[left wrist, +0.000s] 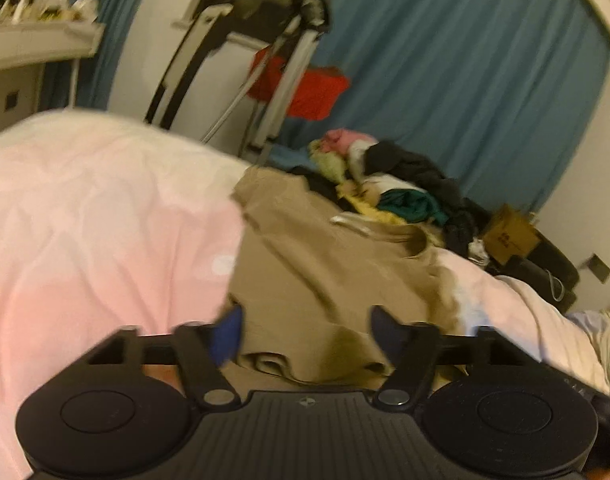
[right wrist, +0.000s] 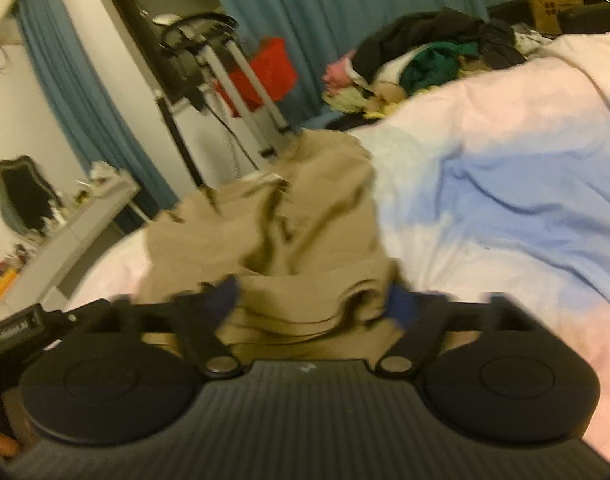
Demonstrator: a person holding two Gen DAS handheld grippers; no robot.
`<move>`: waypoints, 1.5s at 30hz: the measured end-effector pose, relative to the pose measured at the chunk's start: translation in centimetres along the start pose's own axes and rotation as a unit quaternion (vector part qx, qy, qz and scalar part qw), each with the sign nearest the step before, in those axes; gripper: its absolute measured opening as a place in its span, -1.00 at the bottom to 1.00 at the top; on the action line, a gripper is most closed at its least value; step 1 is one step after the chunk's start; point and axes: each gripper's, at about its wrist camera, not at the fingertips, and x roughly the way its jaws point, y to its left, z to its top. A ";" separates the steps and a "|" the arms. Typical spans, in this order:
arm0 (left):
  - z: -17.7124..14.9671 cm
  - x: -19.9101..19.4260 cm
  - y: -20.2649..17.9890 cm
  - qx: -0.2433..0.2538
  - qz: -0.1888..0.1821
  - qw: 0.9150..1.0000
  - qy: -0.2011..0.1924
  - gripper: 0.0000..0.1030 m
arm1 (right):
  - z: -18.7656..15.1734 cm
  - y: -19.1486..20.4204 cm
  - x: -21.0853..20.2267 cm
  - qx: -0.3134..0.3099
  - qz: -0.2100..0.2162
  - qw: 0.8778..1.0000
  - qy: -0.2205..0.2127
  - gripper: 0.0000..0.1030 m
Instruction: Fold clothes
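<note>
A tan garment [left wrist: 317,264] lies rumpled on the pink and pale blue bedcover [left wrist: 85,208]. My left gripper [left wrist: 305,336] is open just above the garment's near edge, with nothing between its blue pads. In the right wrist view the same tan garment [right wrist: 289,224] is bunched in folds. My right gripper [right wrist: 315,300] is open, and bunched cloth lies between its blue pads [right wrist: 401,304]; the frame is blurred.
A pile of mixed clothes [left wrist: 401,184] lies at the far side of the bed; it also shows in the right wrist view [right wrist: 425,56]. Blue curtains [left wrist: 465,80], a metal stand with a red cloth [left wrist: 305,88], a cardboard box [left wrist: 509,236] and a shelf [right wrist: 77,232] stand around.
</note>
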 end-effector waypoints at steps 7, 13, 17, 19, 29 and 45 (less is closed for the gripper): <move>-1.4 -5.9 -2.5 0.053 0.024 0.998 -0.035 0.93 | 0.1 3.4 -4.8 -0.042 -0.017 0.998 -0.035 0.76; -2.4 -11.6 -3.9 0.072 0.021 0.997 -0.031 0.94 | -0.5 5.0 -9.8 -0.072 -0.022 0.996 -0.057 0.76; -3.3 -13.6 -4.3 0.056 0.001 0.998 -0.002 0.94 | -1.6 5.6 -12.4 -0.096 -0.031 0.994 -0.047 0.76; -3.8 -13.7 -3.9 0.033 -0.017 0.999 0.024 0.94 | -2.1 5.7 -13.0 -0.094 -0.036 0.994 -0.036 0.76; -6.5 -11.6 -0.6 -0.058 0.024 0.989 0.132 0.91 | -4.7 4.0 -13.2 -0.003 -0.027 0.999 0.044 0.76; -7.3 -7.8 4.8 -0.239 0.058 0.964 0.103 0.10 | -8.9 -1.9 -9.4 0.292 0.040 0.951 0.092 0.59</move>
